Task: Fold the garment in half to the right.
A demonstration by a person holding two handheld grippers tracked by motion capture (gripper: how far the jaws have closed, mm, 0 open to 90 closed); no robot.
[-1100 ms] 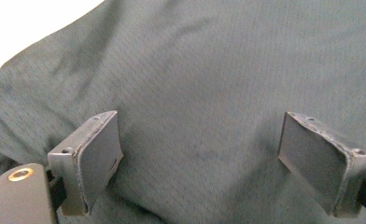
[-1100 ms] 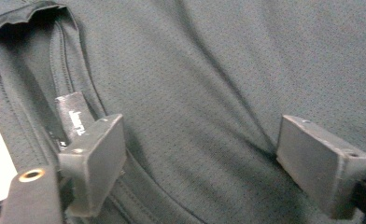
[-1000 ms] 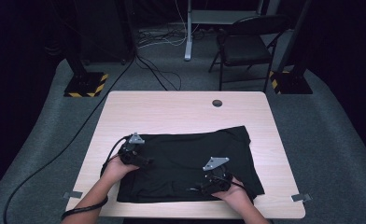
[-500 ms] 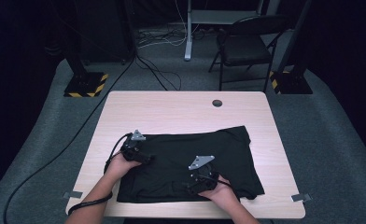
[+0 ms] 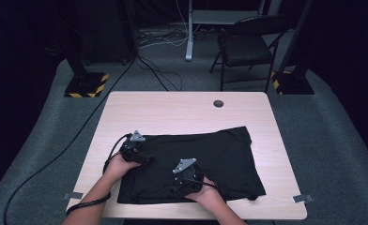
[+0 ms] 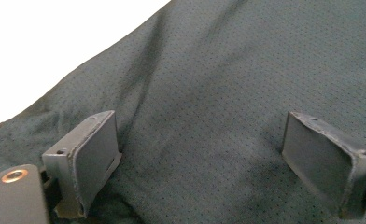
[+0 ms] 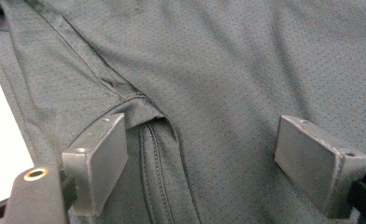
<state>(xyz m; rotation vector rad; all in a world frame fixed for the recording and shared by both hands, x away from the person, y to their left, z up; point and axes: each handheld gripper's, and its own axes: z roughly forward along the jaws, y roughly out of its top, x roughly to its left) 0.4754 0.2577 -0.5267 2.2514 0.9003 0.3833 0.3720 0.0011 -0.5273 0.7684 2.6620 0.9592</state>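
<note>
Black garment [image 5: 205, 164] flat on bench [image 5: 182, 112]; my left hand-held gripper [image 6: 197, 154] and right hand-held gripper [image 7: 216, 163] both released, jaws over the cloth.

A light wooden table [image 5: 182, 112] stands on grey carpet. A black garment [image 5: 219, 154], perhaps mesh shorts, lies spread flat on it toward five o'clock. A small round dark disc [image 5: 218, 103], possibly a cable hole, sits at twelve o'clock near the far edge.

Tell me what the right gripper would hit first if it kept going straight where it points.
Probably the black garment: the right gripper, jaws open, points onto its mesh by a stitched seam. Depth is unclear.
</note>
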